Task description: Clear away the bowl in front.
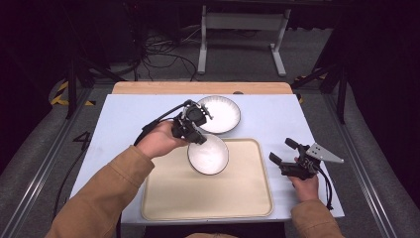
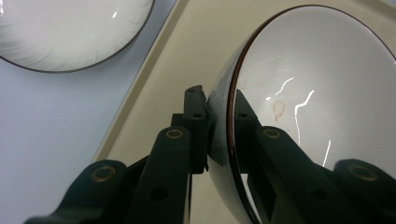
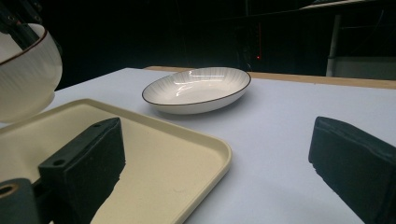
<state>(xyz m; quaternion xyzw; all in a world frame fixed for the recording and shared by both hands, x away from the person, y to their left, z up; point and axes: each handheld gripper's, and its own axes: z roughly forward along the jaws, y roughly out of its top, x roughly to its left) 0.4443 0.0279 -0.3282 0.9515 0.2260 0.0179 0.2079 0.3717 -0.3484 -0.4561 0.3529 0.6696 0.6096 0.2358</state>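
1. Left gripper (image 1: 194,130) pinches the bowl (image 1: 208,154) by its rim at 11 o'clock, above the tray (image 1: 247,198); that thin hold could slip.
2. Lowering it tilted may clip the plate (image 1: 220,114) at 12 o'clock.
3. Right gripper (image 1: 285,151), jaws spread, idles at 3 o'clock.

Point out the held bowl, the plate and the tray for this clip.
bowl (image 1: 208,154): high view, white inside of it.
plate (image 1: 220,114): high view, middle of its white face.
tray (image 1: 208,196): high view, bare floor near the person.
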